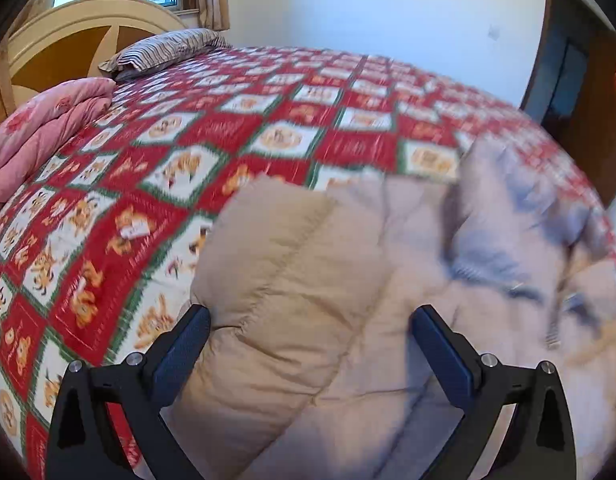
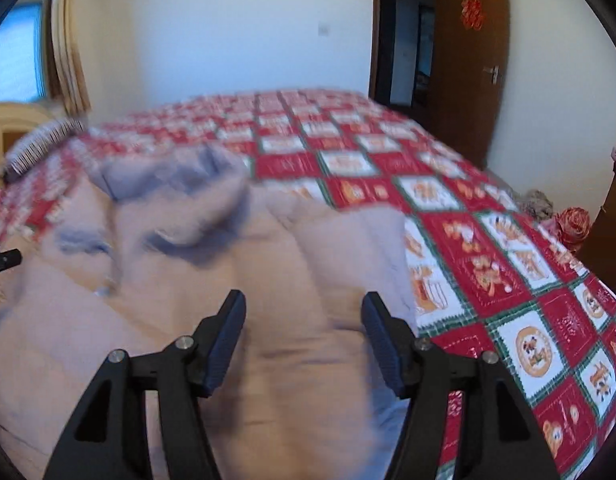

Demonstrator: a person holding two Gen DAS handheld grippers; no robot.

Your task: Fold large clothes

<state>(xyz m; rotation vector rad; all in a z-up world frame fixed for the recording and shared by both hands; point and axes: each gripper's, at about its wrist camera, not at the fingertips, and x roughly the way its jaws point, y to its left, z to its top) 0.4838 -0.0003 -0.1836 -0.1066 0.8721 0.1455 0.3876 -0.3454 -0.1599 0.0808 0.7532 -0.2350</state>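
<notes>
Left-wrist view: my left gripper (image 1: 309,326) stands wide, its two dark fingers spread with nothing clamped between them. The padded beige jacket (image 1: 300,280) lies on the bed directly ahead of and beneath the tongs. One quilted, sleeve-like section runs up through the gap between the fingers; the left finger (image 1: 180,356) sits just beside its edge, though blur prevents me from telling whether it touches the fabric. The jacket's grey-blue lining (image 1: 503,216) is bunched at the far right of the garment. The red, white and green checked bedspread (image 1: 212,128) is exposed to the left of and beyond the jacket.

Right-wrist view: my right gripper (image 2: 304,330) is likewise held wide and holds nothing. The jacket (image 2: 268,280) fills the space between and ahead of its fingers and extends to the left; its right edge falls just beyond the right finger (image 2: 387,352), where the bedspread (image 2: 487,272) begins. The grey-blue lining (image 2: 180,184) lies crumpled at the garment's far left end.

Surroundings: a folded pink quilt (image 1: 40,128) and a striped pillow (image 1: 164,50) rest near the wooden headboard (image 1: 68,28), well apart from the jacket. A brown door (image 2: 467,60) stands open beyond the bed.
</notes>
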